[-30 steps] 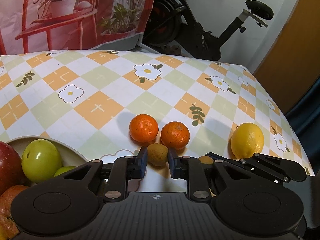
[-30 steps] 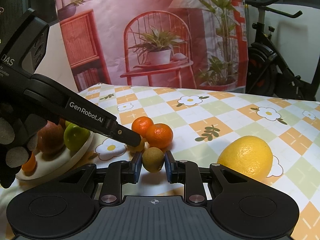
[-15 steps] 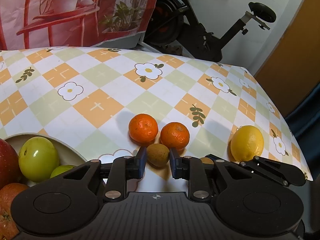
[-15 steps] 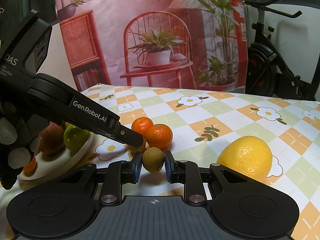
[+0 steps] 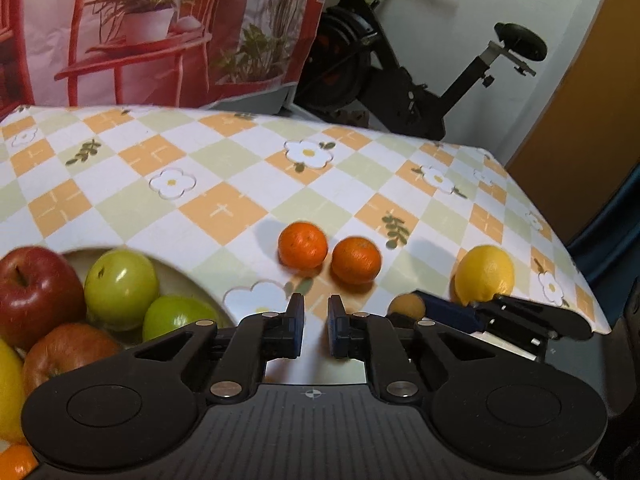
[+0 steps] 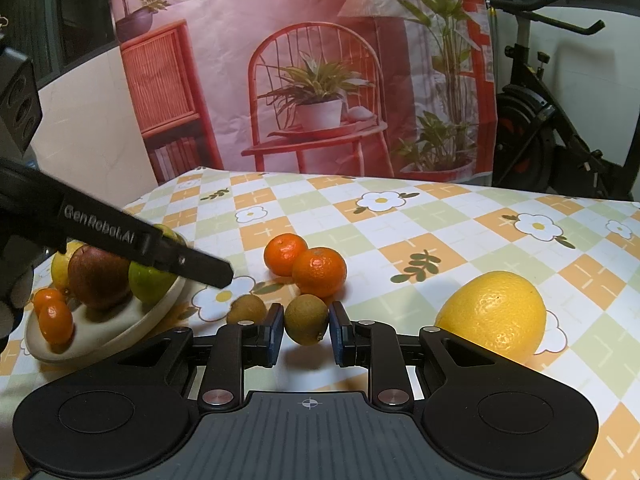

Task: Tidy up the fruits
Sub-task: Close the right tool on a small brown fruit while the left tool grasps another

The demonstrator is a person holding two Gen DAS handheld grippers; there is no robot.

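Note:
My right gripper (image 6: 306, 330) is shut on a brown kiwi (image 6: 306, 325) low over the tablecloth. A second kiwi (image 6: 247, 309) lies on the cloth just left of it. My left gripper (image 5: 316, 330) is empty, its jaws a narrow gap apart, raised near the plate (image 6: 120, 330) of fruit; it shows as a black arm in the right wrist view (image 6: 120, 238). Two oranges (image 5: 303, 245) (image 5: 356, 260) and a lemon (image 5: 485, 276) lie on the cloth. The plate holds apples (image 5: 38, 292), green fruits (image 5: 120, 288) and small oranges (image 6: 56, 318).
The table edge (image 5: 560, 240) falls off at the right. An exercise bike (image 5: 400, 80) and a printed backdrop (image 6: 320, 80) stand behind the table.
My left gripper has let go of its kiwi, lifted and swung left toward the plate. The right gripper still holds its kiwi in place.

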